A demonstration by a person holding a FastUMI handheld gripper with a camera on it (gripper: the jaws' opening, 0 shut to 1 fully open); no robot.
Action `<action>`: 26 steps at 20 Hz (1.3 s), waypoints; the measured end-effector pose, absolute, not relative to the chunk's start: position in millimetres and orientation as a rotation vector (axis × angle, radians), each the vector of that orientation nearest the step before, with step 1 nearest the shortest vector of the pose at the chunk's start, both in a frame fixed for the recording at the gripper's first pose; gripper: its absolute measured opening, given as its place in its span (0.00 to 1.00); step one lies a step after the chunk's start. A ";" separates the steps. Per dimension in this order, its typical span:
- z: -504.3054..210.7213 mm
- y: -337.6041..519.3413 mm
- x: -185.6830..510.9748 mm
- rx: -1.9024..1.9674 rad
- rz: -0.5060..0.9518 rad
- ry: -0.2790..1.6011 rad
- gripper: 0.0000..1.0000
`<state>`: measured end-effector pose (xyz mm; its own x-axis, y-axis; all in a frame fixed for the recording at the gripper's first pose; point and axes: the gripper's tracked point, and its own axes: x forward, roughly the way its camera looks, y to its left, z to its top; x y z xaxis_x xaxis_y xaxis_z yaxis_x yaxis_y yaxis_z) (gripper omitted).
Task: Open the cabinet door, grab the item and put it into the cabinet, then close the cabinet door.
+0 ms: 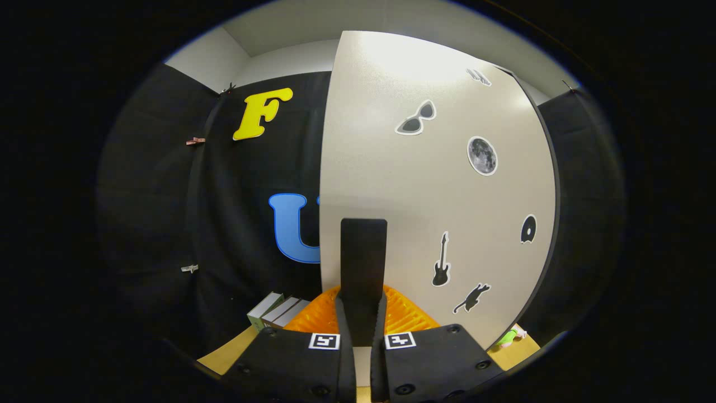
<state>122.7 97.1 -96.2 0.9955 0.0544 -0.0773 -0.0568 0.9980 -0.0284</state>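
The cabinet door is a pale beige panel with dark stickers, and it stands right in front of me. A black upright handle sits at its left edge. My gripper is shut on the lower part of this handle, one finger pressing on each side. An orange ridged item lies on the wooden table just beyond the fingers, partly hidden behind them and the handle. The cabinet's inside is hidden by the door.
A few boxes or books lie on the table to the left of the orange item. A small green object lies at the door's lower right corner. Black cloth walls close in on both sides.
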 end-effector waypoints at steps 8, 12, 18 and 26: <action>-89.6 71.1 60.1 -0.018 0.057 0.075 0.14; -86.5 56.5 33.6 -0.019 0.070 0.081 0.14; -84.1 37.9 1.8 -0.021 0.129 0.083 0.14; -83.5 14.1 -30.2 -0.018 0.261 0.106 0.14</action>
<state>-30.2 14.1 -83.5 0.9606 0.2567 -0.1066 -0.2587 0.9660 -0.0045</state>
